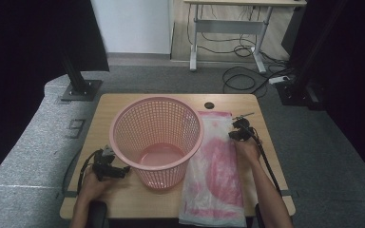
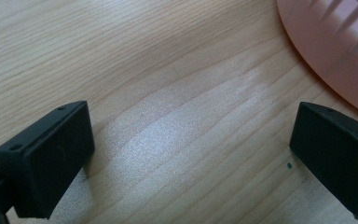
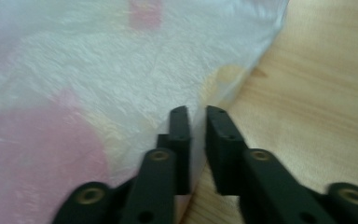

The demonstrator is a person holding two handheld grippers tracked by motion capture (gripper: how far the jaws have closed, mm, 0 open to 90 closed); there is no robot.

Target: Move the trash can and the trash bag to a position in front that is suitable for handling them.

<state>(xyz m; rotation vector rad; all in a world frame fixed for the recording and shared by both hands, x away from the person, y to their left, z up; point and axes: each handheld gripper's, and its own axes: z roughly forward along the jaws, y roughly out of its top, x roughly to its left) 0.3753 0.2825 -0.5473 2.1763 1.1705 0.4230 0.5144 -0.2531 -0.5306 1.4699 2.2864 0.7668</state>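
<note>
1. The high view takes in the whole wooden table (image 1: pixel 123 199): a pink mesh basket (image 1: pixel 157 137) stands upright left of centre, and a white-and-pink plastic bag (image 1: pixel 216 175) lies flat just to its right, its near end hanging over the table's front edge.
2. The bag's long axis runs from the near edge toward the far edge, with its narrow far end pointing away from the person.
3. In that view the right gripper (image 1: pixel 240 130) sits at the bag's far right edge, while the left gripper (image 1: pixel 110 167) rests on the table beside the basket's base.
4. The right gripper view adds the grip: the right gripper (image 3: pixel 198 126) has its jaws nearly together, pinching the bag's (image 3: pixel 98 84) thin edge where it meets bare wood.
5. The left gripper view shows the left gripper (image 2: pixel 191 144) with jaws spread wide over bare tabletop, holding nothing, the basket's rim (image 2: pixel 335 46) at the upper right.
</note>
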